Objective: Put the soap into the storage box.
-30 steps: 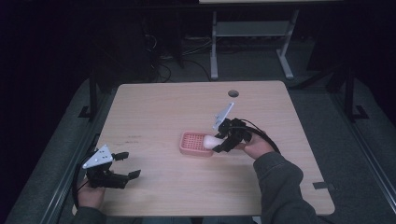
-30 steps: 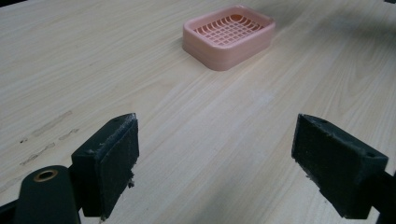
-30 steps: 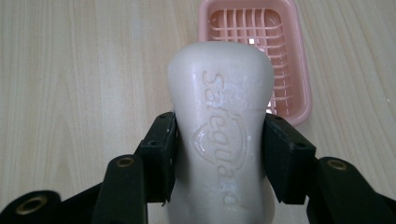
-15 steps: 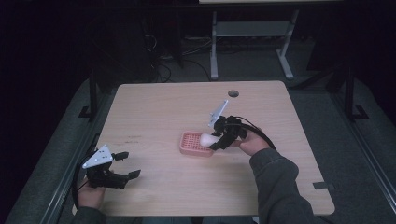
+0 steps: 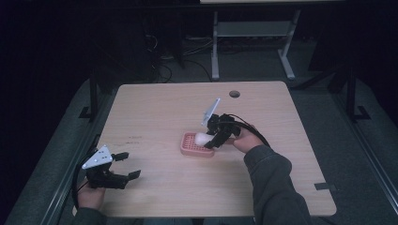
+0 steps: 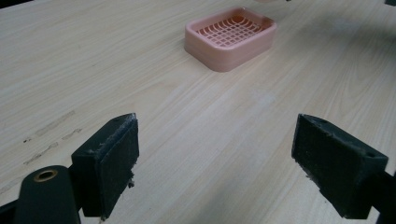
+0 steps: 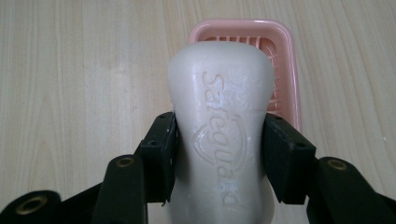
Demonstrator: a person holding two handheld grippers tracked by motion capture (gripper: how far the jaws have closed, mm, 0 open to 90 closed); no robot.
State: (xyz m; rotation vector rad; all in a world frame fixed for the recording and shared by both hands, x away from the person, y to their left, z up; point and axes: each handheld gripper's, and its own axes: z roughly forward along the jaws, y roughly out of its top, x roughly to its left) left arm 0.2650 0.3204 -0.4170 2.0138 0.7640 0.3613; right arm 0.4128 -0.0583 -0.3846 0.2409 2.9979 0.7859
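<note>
Dark room, light wood table. Right gripper pinches a white soap bar by its long sides, hanging just over the pink soap dish near table center, prob so it drops in flat. Right gripper view shows embossed lettering on the bar, which the high view can't. Left gripper sits at 7 o'clock w/ jaws spread, nothing between; its view shows the dish's slotted grid.

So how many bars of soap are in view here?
1. The white soap bar is clamped in the right gripper, held just above the pink soap dish at mid-table.
</note>
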